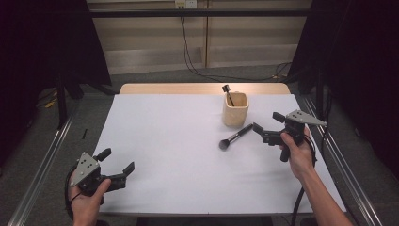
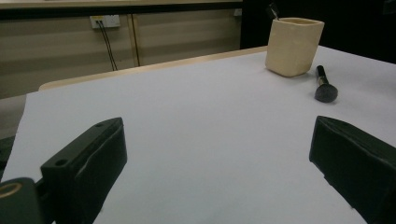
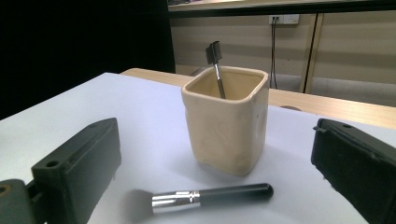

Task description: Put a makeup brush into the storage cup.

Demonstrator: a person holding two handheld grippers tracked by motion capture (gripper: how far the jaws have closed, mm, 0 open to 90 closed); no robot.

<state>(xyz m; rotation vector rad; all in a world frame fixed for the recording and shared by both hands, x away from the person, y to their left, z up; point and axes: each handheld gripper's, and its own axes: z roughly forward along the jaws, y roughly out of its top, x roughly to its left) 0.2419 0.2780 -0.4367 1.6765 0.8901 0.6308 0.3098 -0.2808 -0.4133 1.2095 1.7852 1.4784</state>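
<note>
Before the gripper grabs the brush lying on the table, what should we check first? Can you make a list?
1. Right gripper open: ok, its jaws stand wide apart.
2. Makeup brush free to grab: ok, it lies flat on the white table with nothing on it.
3. Brush lined up between the jaws: ok, in the right gripper view it lies across the gap just ahead.
4. Beige cup out of the way: cannot tell, it stands close behind the brush and could get bumped.
5. Room in the cup: ok, one small black tool leans inside.
6. Left gripper clear: ok, open and far off at the near left.
</note>
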